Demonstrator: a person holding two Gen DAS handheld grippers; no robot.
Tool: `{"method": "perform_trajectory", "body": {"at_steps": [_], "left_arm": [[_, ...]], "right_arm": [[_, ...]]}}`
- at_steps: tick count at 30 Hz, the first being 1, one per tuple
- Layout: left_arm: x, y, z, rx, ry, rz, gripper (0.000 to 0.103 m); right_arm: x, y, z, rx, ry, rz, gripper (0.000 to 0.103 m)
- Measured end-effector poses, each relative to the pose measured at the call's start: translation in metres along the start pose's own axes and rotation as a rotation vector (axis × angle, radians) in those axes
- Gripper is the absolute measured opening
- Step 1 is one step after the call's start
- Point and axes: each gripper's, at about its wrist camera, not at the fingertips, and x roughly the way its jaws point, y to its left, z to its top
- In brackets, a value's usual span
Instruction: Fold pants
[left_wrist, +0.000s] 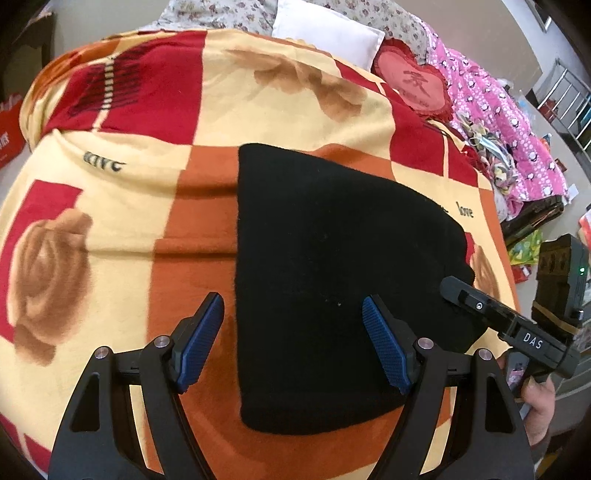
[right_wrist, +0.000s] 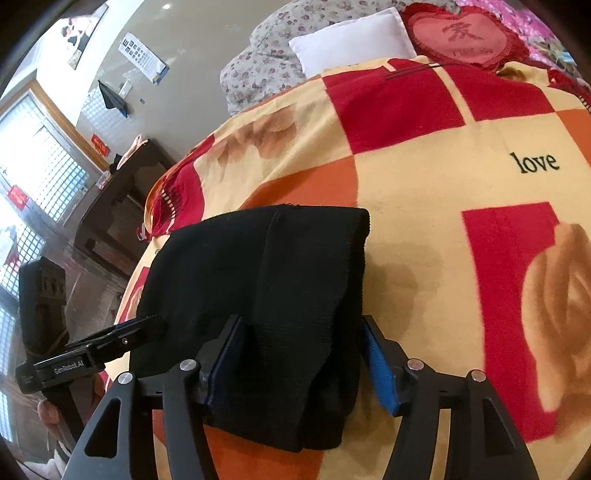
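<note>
Black pants (left_wrist: 332, 266) lie folded into a compact stack on a red, orange and cream blanket (left_wrist: 122, 206). My left gripper (left_wrist: 291, 347) is open, hovering over the near left edge of the pants, holding nothing. In the right wrist view the pants (right_wrist: 266, 280) sit between the open blue pads of my right gripper (right_wrist: 303, 365), which straddles the folded end; the jaws stand wide and do not pinch the cloth. The right gripper also shows in the left wrist view (left_wrist: 454, 288) at the pants' right edge. The left gripper shows in the right wrist view (right_wrist: 155, 325).
A white pillow (left_wrist: 328, 33), a red heart cushion (left_wrist: 410, 81) and a pink quilt (left_wrist: 506, 110) lie at the bed's far end. A floral quilt (right_wrist: 266, 62) sits beside them. A dark wooden cabinet (right_wrist: 122, 206) stands beyond the bed's edge.
</note>
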Motion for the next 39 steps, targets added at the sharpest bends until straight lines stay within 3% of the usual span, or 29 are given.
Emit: {"method": "perform_trajectory", "body": {"at_steps": [7, 21, 34, 39], "left_arm": [[0.009, -0.004, 0.006, 0.014, 0.003, -0.011, 0.081], [0.019, -0.004, 0.013, -0.004, 0.006, -0.029, 0.085], [0.019, -0.007, 0.012, 0.005, -0.017, -0.005, 0.084], [0.014, -0.009, 0.011, 0.025, -0.037, -0.022, 0.071]], "right_arm": [[0.007, -0.004, 0.004, 0.014, -0.001, 0.031, 0.064], [0.012, 0.003, 0.008, -0.038, -0.003, -0.001, 0.068], [0.005, 0.012, 0.003, -0.066, -0.043, -0.035, 0.057], [0.000, 0.018, 0.004, -0.071, -0.068, -0.026, 0.050]]}}
